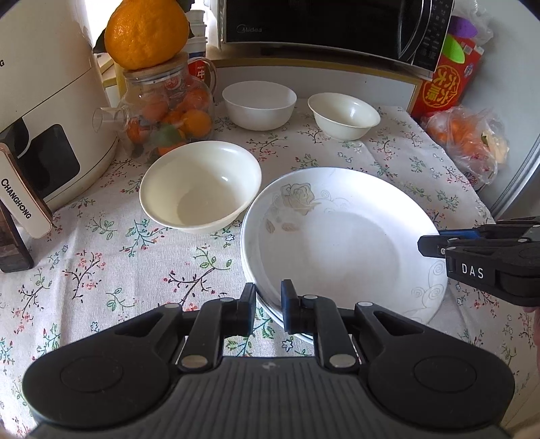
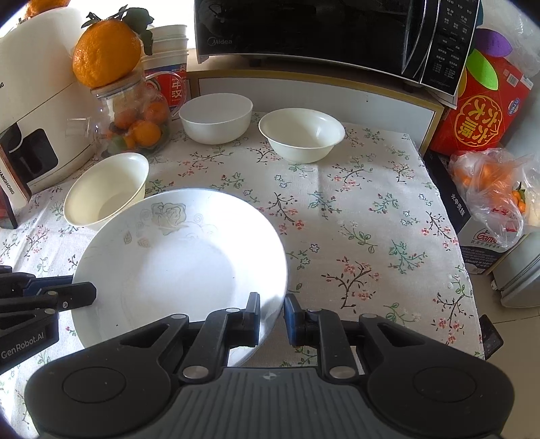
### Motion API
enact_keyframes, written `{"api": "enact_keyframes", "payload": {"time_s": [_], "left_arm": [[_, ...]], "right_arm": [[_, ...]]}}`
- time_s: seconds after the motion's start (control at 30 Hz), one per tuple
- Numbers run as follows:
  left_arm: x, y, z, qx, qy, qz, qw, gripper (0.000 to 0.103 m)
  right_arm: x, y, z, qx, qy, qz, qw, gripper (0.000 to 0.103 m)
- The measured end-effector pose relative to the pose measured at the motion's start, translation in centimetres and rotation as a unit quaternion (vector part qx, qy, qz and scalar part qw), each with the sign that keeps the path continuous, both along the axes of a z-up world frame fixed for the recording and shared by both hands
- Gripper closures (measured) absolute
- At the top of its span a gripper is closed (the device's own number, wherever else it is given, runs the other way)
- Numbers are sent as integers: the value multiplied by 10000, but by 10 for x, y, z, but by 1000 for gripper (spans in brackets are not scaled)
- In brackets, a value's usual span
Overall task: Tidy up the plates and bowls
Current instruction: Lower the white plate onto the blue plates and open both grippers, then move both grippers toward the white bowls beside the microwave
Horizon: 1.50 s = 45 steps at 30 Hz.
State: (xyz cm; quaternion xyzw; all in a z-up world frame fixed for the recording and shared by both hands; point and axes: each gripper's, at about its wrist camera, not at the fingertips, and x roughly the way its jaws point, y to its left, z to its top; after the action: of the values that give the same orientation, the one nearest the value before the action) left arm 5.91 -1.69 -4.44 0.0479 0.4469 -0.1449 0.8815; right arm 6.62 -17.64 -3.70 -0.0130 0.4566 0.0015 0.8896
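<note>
Left wrist view: the left gripper [image 1: 268,304] has its two fingers straddling the near rim of the plate [image 1: 337,243], a narrow gap between them with the rim running through it; whether the pads actually press the rim I cannot tell. A second rim edge shows just under the plate here, so it may sit on another one. Across the plate, at its far-right edge, the right gripper [image 1: 430,244] reaches in with its tips at the rim.

In the right wrist view, the right gripper [image 2: 272,315] likewise brackets the plate [image 2: 179,263] rim between slightly parted fingers, with contact unclear, and the left gripper [image 2: 79,297] comes in from the left side.

Just beyond the plate to the left stands a cream bowl [image 1: 200,185], almost touching it. Farther ahead, well apart, sit a white bowl [image 1: 259,104] and a flared bowl [image 1: 343,114] side by side.

All rest on a floral tablecloth [image 1: 101,256]. Far left is a white appliance [image 1: 44,101] and a glass jar of oranges [image 1: 165,111]; straight ahead a black microwave [image 1: 324,27]; far right a red box [image 1: 445,81] and a plastic bag of fruit [image 1: 469,141].
</note>
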Motion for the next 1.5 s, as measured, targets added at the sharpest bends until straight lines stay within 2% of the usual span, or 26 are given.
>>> {"api": "enact_keyframes", "payload": {"time_s": [0.17,0.23,0.27,0.37,0.43,0.5,0.67,0.83,1.0,1.17,1.3,1.4,1.5], "left_arm": [[0,-3,-1,73,1,-53,10000,88],[0,-4,-3,77,61,-46,9999,80],[0,-4,-5,61,88,-44,9999,79],[0,-4,-6,58,103,-33,9999,71],[0,-5,-6,67,106,-41,9999,62],[0,-5,-7,76,105,-31,9999,59],[1,-4,-7,71,108,-17,9999,57],[0,-3,-4,58,35,4,10000,45],[0,1,1,-43,11,26,10000,33],[4,4,9,-186,16,32,9998,29],[11,9,23,-373,-162,135,9991,19],[24,10,32,-321,-320,259,9986,6],[42,11,42,-204,-412,466,9979,4]], "right_arm": [[1,6,1,-204,-46,144,9997,84],[2,7,1,-208,-55,147,9997,81],[2,8,0,-201,-43,179,9996,77],[3,11,-2,-260,-17,220,9994,74],[4,12,-3,-228,5,238,9995,68],[5,12,-3,-207,17,222,9995,61],[6,9,-3,-197,29,159,9997,60],[7,7,-1,-148,1,87,9999,53],[10,1,2,11,-20,-63,10000,44],[16,-7,8,210,-103,-266,9994,40],[21,-17,17,517,-176,-465,9974,35],[28,-23,29,777,-314,-521,9951,24],[40,-28,39,988,-394,-525,9929,20]]}}
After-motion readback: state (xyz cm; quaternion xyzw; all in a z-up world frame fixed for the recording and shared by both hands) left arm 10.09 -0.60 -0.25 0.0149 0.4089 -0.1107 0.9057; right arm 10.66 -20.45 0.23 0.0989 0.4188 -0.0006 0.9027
